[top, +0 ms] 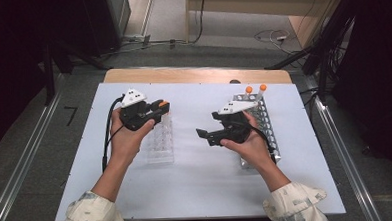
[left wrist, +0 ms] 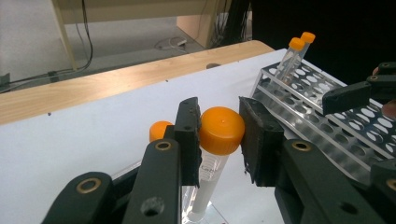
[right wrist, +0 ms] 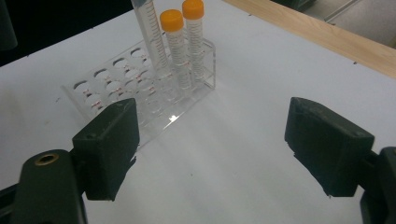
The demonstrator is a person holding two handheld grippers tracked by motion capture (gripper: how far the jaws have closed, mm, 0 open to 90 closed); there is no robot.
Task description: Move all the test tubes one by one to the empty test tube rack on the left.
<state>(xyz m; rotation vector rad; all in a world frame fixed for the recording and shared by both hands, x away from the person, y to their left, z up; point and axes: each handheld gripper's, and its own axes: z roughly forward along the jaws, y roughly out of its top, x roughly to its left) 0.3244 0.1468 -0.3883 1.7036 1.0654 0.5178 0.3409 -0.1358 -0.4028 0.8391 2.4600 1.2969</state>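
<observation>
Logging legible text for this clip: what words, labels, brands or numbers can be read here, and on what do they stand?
None reads.
Tube held in the left gripper: faint grey print, blurred.
Tubes in the clear rack: graduation marks, too small.
Clear rack: red marks by the holes, unreadable.

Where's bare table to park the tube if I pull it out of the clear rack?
Free: the white sheet between the clear rack and the metal rack, toward the near edge, and the strip left of the clear rack. Crowded: over the clear rack, where the left gripper clamps an orange-capped tube, and around the open right gripper.
</observation>
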